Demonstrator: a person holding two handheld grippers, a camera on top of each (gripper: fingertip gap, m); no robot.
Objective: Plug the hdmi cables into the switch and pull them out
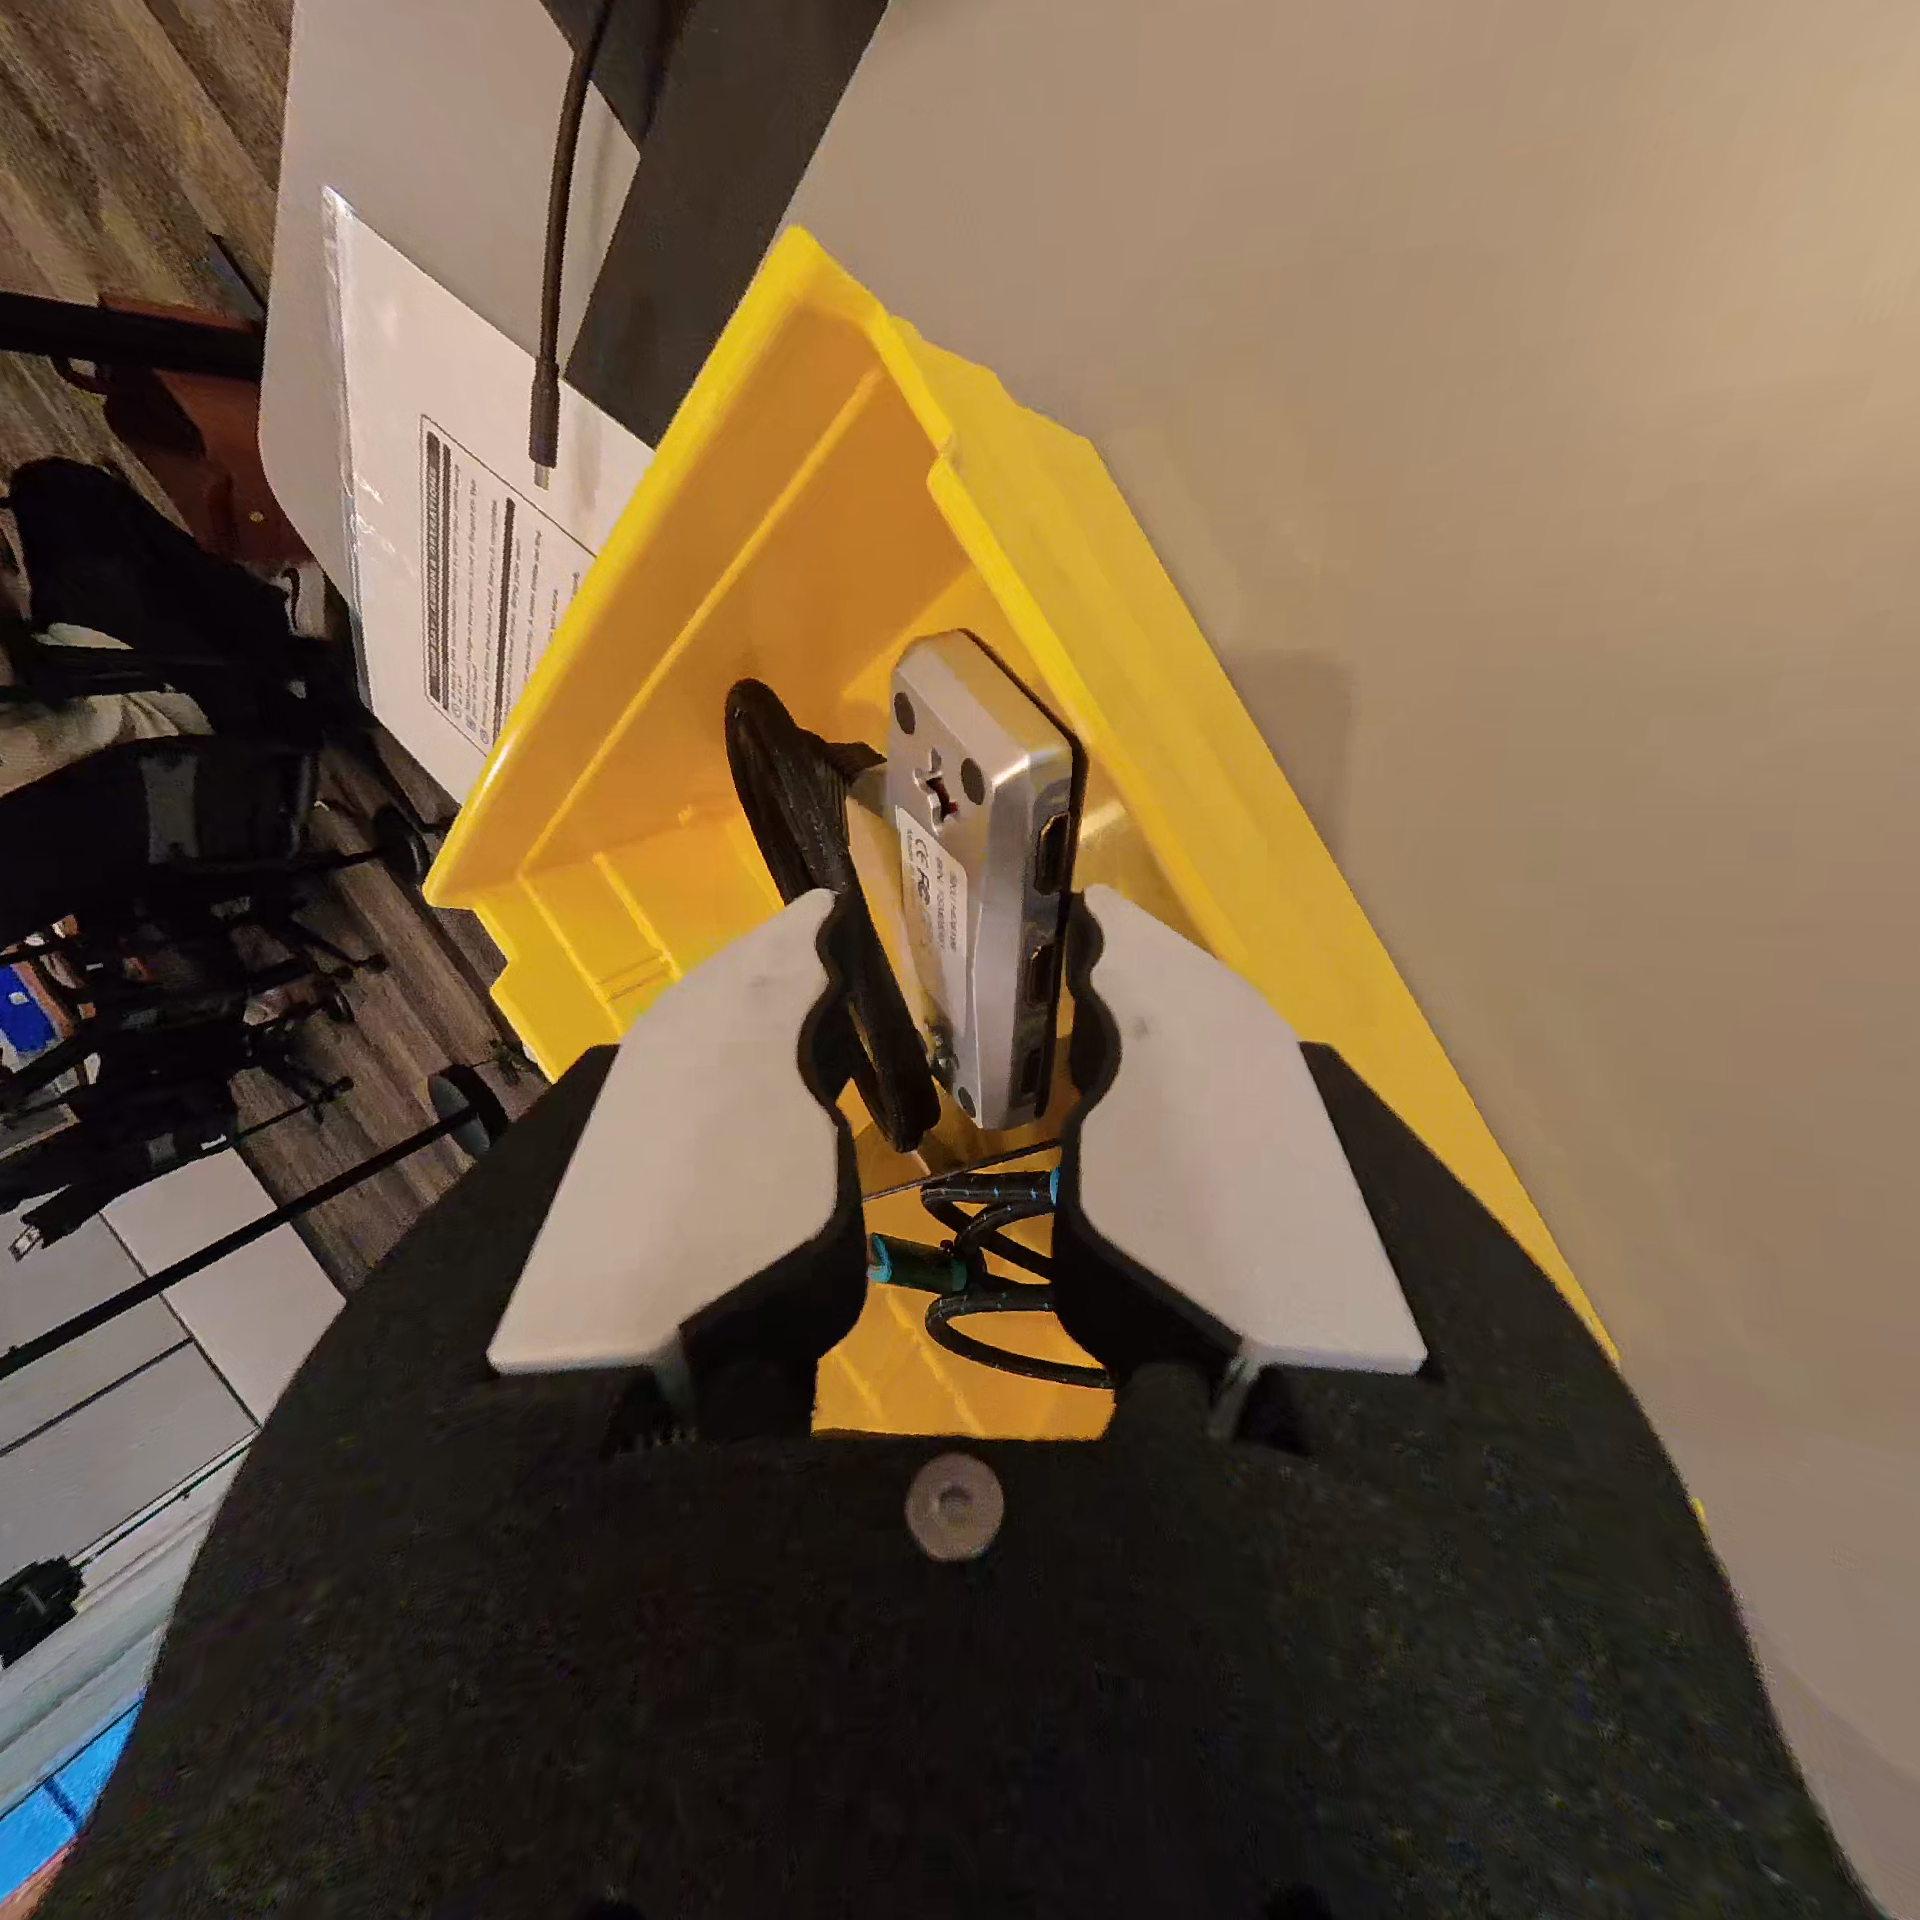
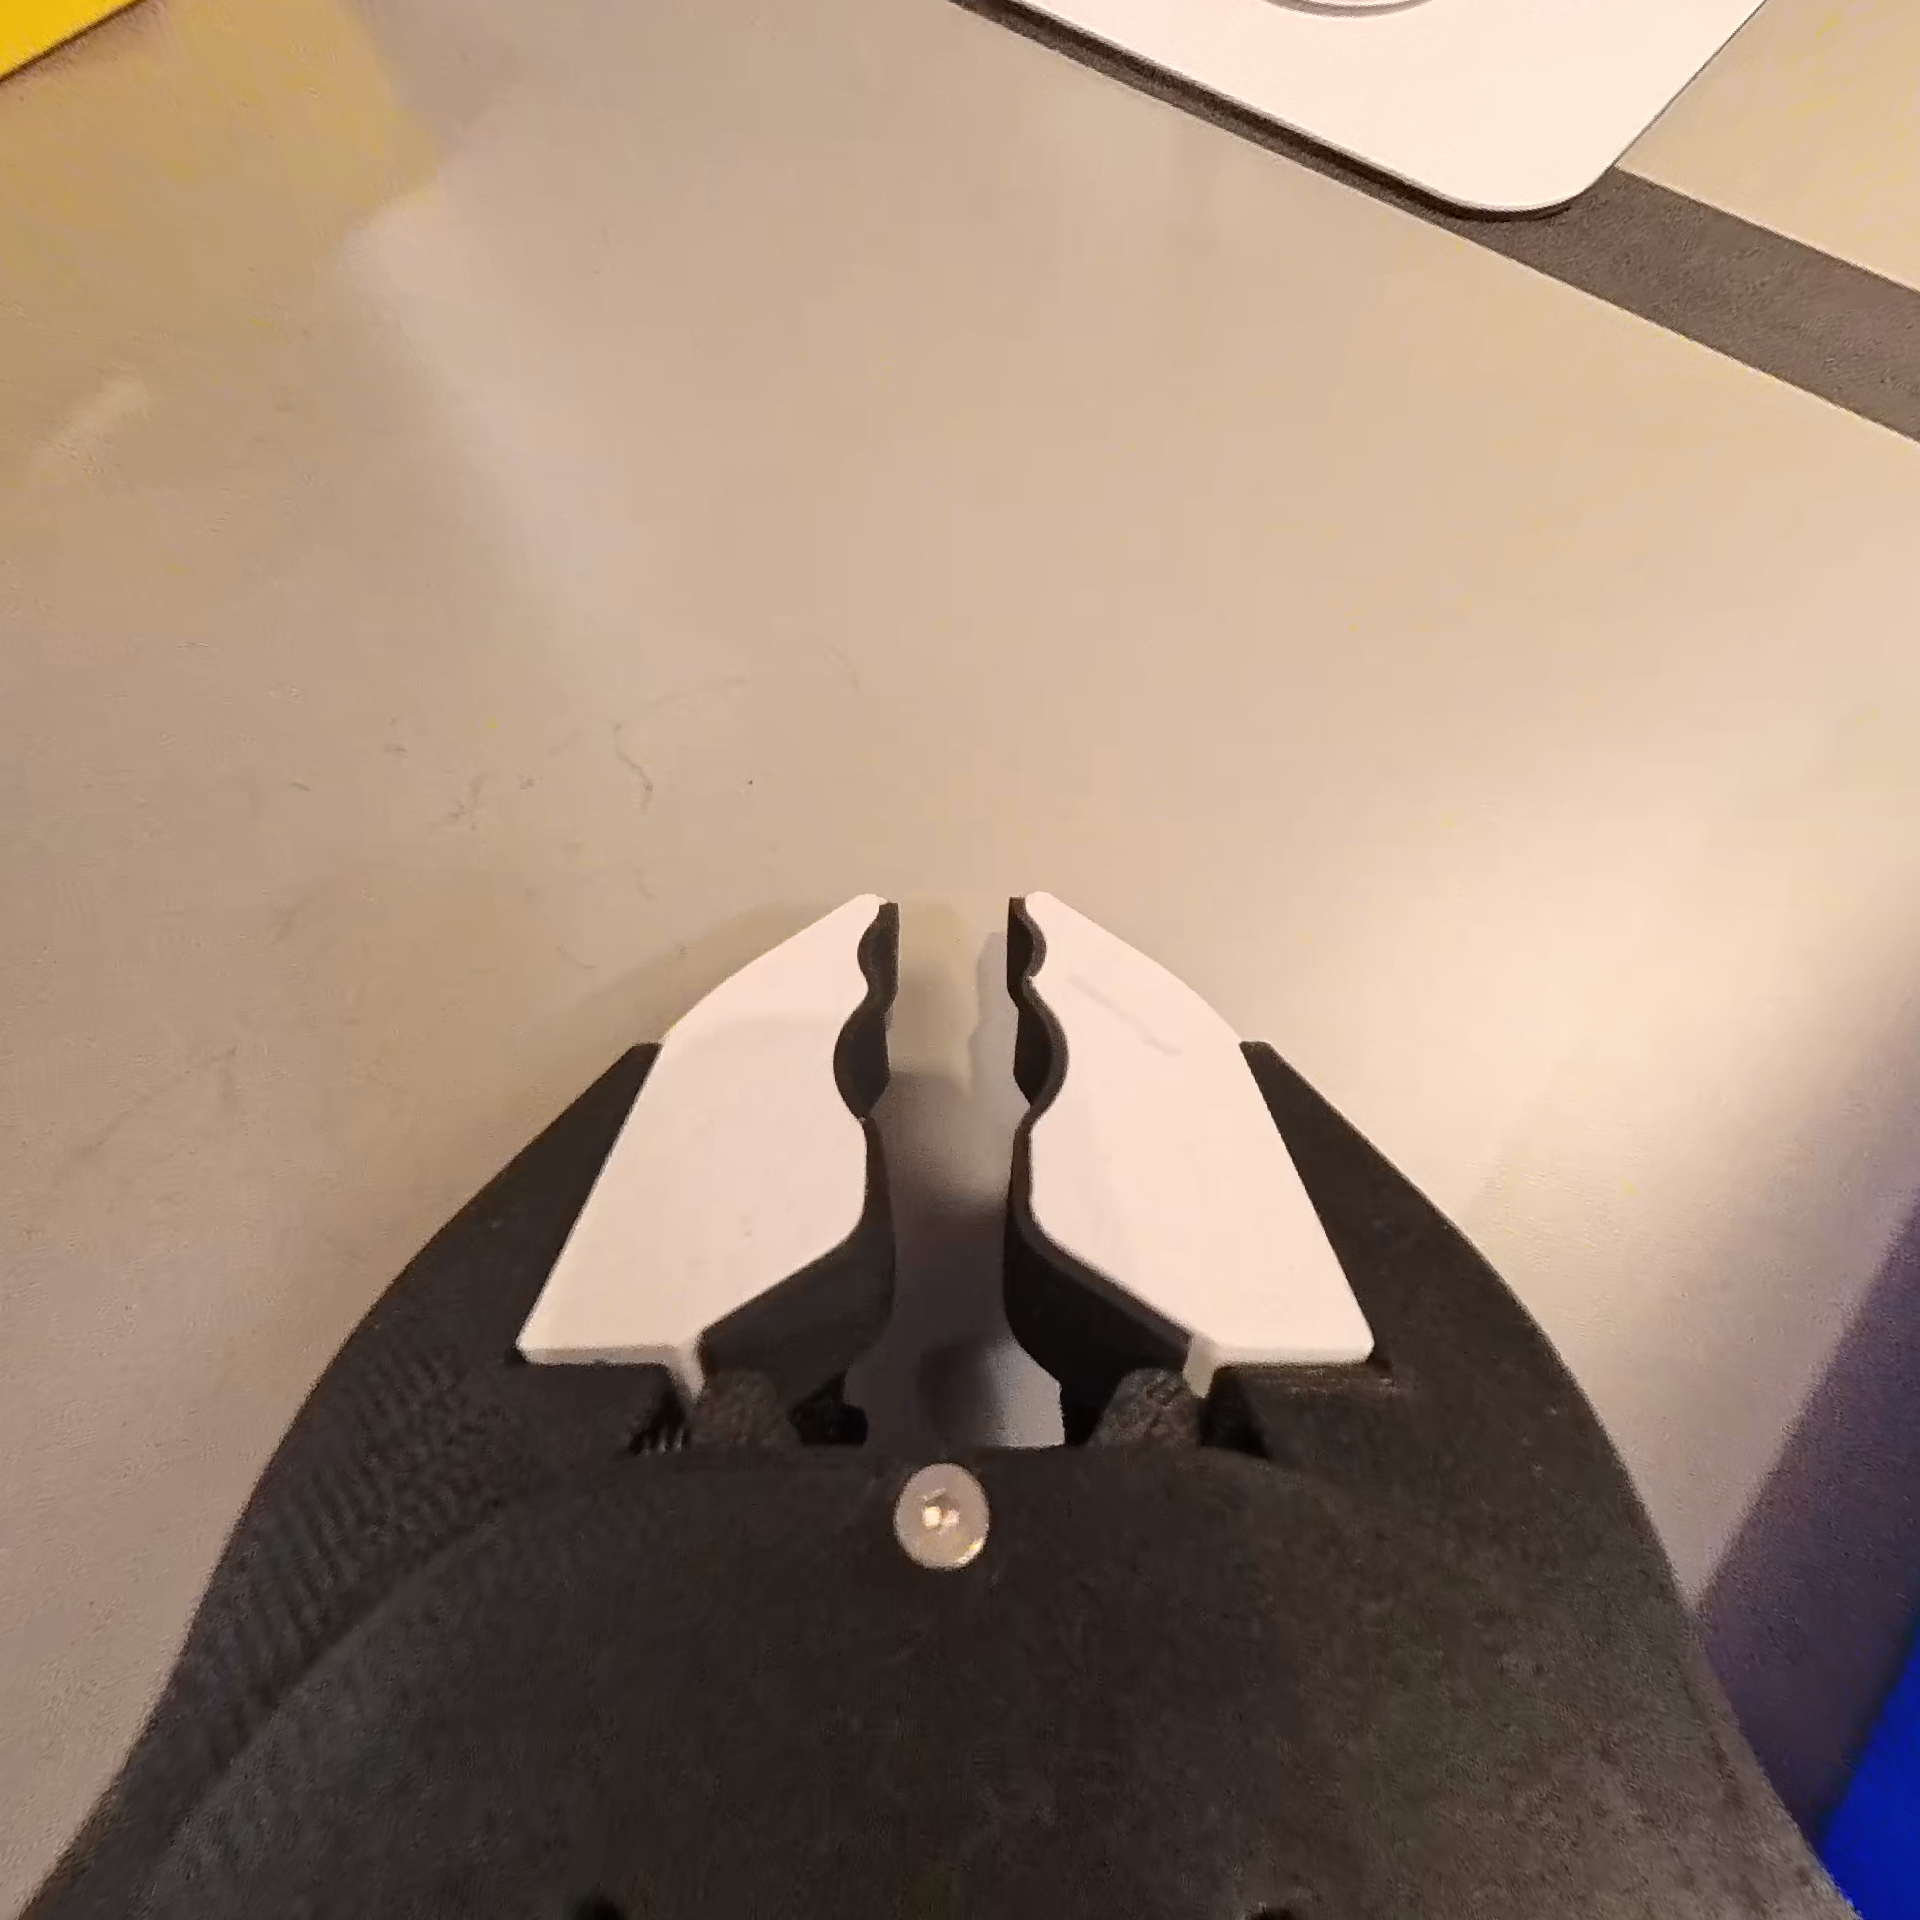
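Switch [image 1: 977, 883] pinched in the left gripper [image 1: 961, 914] over the yellow bin [image 1: 727, 623], ports turned outward.

Gripped on its flat faces, probably to keep the sockets clear for plugging. HDMI cables [image 1: 997, 1268] coiled below in the bin, walls close on both sides. Right gripper [image 2: 954, 920] slightly parted, holding nothing, above bare table [image 2: 623, 520] with plenty of room.

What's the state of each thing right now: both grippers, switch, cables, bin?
Left gripper: shut on the switch, over the bin.
Switch: silver, held on edge between the fingers, label side showing; the ports facing the camera are empty.
Cables: black, coiled loose on the bin floor, unplugged.
Bin: yellow, open-topped, on the table.
Right gripper: open a little, empty, above bare table.
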